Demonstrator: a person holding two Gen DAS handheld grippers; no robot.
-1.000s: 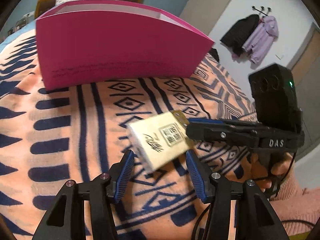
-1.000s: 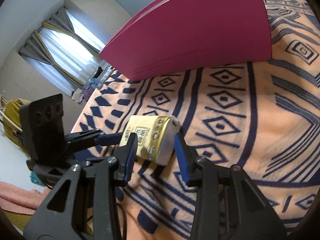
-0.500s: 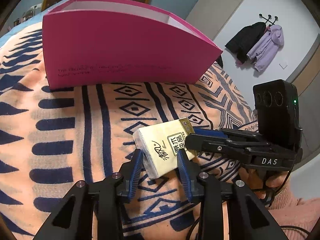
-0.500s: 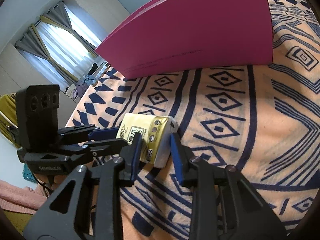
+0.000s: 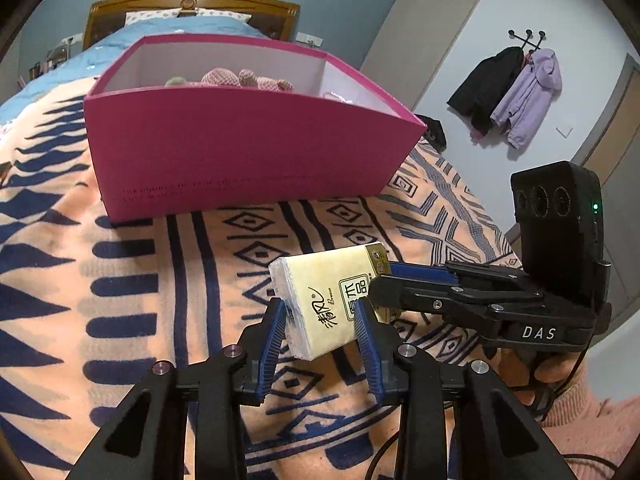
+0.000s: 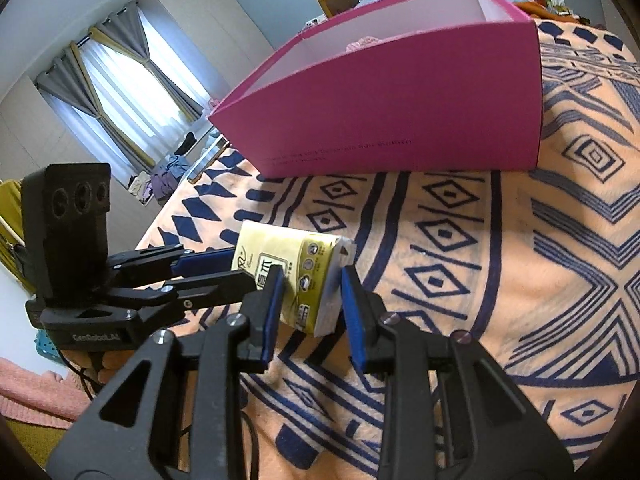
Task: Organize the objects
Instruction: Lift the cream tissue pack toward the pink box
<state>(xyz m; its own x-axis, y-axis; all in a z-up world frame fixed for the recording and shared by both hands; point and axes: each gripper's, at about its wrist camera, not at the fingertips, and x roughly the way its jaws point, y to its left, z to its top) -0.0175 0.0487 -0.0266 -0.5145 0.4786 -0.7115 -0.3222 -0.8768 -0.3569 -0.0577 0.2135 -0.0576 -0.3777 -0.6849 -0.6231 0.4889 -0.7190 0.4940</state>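
The box [image 5: 240, 152] is magenta outside and pale white inside. The blanket [image 5: 132, 288] is peach with navy diamonds, stripes and triangles. The tissue pack [image 5: 320, 300] is pale yellow with black lettering. Both grippers are black with blue pads [image 5: 274, 340]. On the wall hang a black coat [image 5: 486, 88] and a lilac one [image 5: 528, 96].

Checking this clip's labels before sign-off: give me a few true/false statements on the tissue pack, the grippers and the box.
1. Both grippers clamp the tissue pack. True: the left gripper and the right gripper each pinch it.
2. The pack is already inside the pink box. False: it is held in front of the box, above the blanket.
3. The box is empty. False: pink plush items show inside.
4. The box stands open, with no lid. True.
5. Coats hang on the wall. True.
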